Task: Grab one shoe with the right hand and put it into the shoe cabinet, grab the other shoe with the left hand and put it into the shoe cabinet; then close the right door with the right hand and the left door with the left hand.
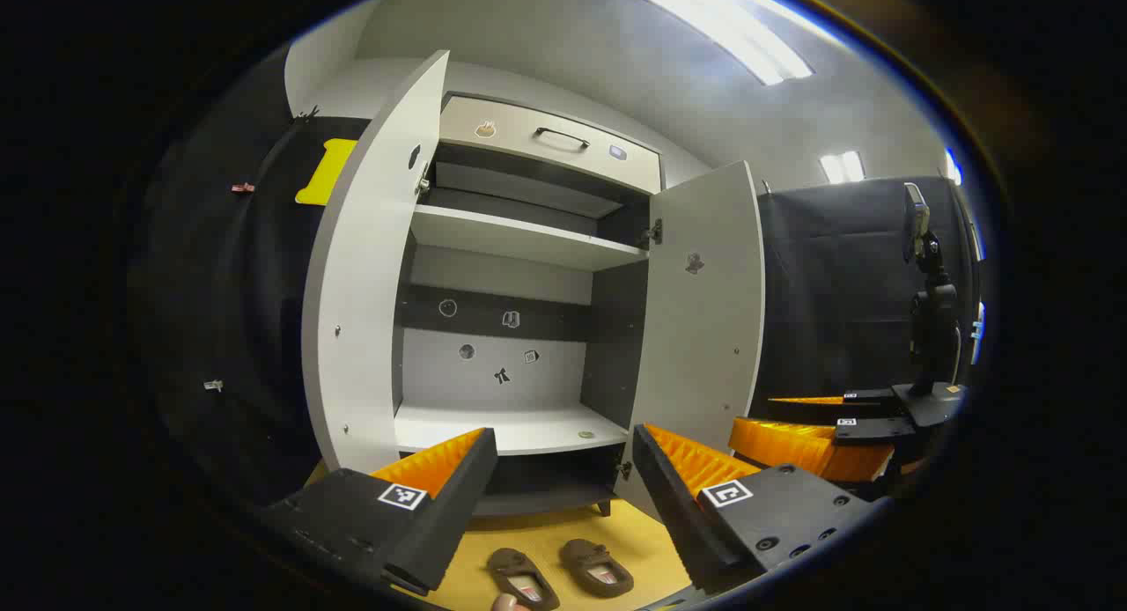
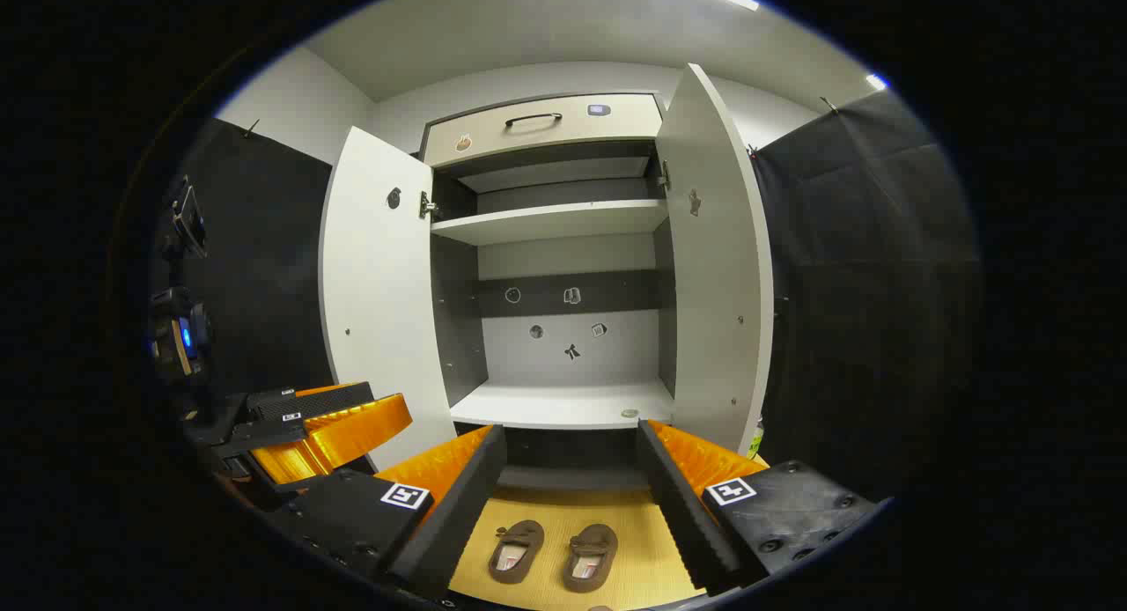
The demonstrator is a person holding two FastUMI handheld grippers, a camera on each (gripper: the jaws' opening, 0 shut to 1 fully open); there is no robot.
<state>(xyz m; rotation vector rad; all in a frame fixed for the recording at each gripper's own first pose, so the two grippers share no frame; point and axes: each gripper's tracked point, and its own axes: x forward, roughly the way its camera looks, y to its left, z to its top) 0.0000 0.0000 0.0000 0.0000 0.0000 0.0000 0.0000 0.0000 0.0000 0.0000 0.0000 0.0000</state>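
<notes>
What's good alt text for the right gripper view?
Two brown shoes lie side by side on the yellow floor before an open shoe cabinet, both doors swung wide. The open right gripper hovers above them; the left gripper shows at left.

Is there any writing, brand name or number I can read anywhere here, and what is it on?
No readable text.
Stickers on the cabinet's back wall: small pictures, no words made out.
Stickers on the drawer and doors: too small to read.
Insoles of the shoes: pale labels, blurred.
Square tags on the right gripper and left gripper: black-and-white patterns, not letters.
</notes>
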